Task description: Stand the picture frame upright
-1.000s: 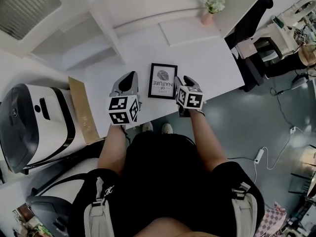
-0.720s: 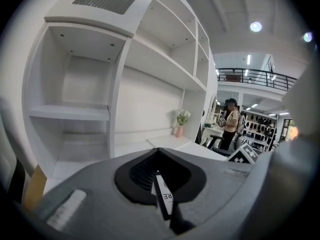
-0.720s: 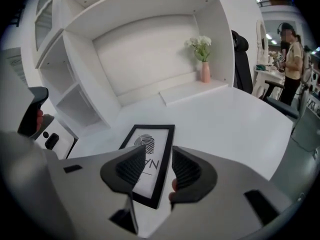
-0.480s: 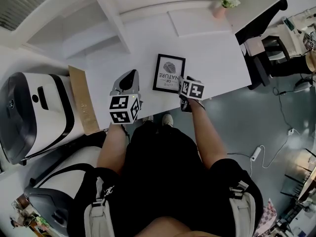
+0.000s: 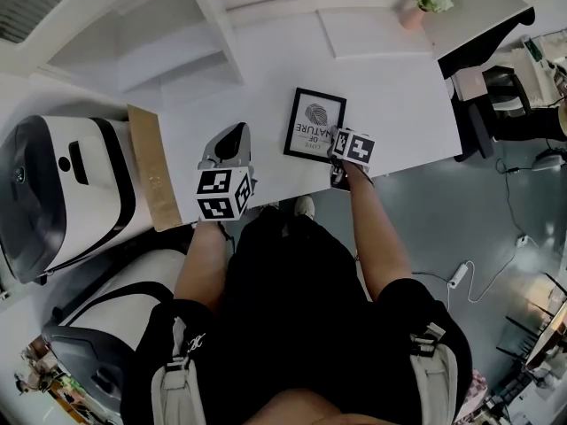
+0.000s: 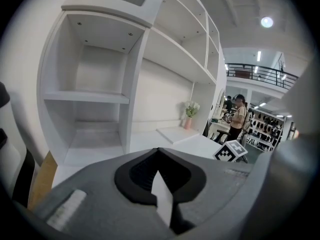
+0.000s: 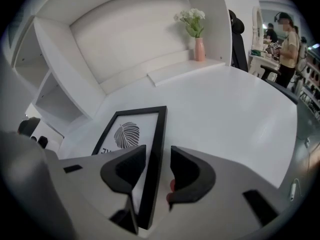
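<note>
On white desk (image 5: pixel 390 96) | picture frame (image 5: pixel 314 125) flat | flower vase (image 5: pixel 413 16) well apart

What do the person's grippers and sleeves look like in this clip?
Both the left gripper and right gripper are grey moulded shells with black pads lining the jaws. Each carries a white cube printed with black square markers. No cables show. The person wears a black short-sleeved top.

Open tabletop (image 5: pixel 394 87) btwn frame (image 5: pixel 314 124) & vase (image 5: pixel 411 18); shelf unit (image 5: pixel 213 20) rear-left
</note>
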Motion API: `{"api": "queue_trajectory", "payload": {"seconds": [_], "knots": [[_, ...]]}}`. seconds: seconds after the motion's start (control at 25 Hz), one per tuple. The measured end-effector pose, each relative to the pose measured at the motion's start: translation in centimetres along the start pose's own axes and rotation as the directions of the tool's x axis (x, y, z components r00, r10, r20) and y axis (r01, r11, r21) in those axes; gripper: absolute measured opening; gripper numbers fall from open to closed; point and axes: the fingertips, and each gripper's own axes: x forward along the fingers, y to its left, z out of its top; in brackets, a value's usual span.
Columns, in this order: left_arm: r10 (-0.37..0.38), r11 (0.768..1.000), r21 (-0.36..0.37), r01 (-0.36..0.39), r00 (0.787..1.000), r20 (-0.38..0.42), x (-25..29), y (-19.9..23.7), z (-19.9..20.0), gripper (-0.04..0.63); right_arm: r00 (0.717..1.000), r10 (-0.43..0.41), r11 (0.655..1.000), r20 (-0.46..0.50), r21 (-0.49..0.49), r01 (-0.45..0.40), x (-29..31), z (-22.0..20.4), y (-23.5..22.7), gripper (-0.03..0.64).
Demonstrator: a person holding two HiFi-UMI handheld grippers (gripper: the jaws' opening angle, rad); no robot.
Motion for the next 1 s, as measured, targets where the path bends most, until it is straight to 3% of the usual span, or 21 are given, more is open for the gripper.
{"api": "queue_trajectory", "payload": {"seconds": [0.2, 0.52, 1.0], "knots": [[-0.003, 0.999, -0.041, 0.003, 1.0, -0.004, 0.3, 0.7, -0.2, 0.01, 1.0, -0.011, 1.0, -0.01, 0.014, 0.011, 0.3, 0.0, -0.1, 0.149], [-0.016, 0.999, -0.032, 0.015, 1.0, -0.01, 0.8, 0.0, -0.3, 0.009, 0.999, 0.033, 0.998, -0.029, 0.048, -0.032, 0.5, -0.1, 0.2, 0.085], [-0.034, 0.999, -0.025, 0.033, 0.998, -0.046, 1.6, -1.2, -1.3, 0.01, 0.992, 0.123, 0.985, -0.034, 0.127, -0.118, 0.6, -0.2, 0.0, 0.074]]}}
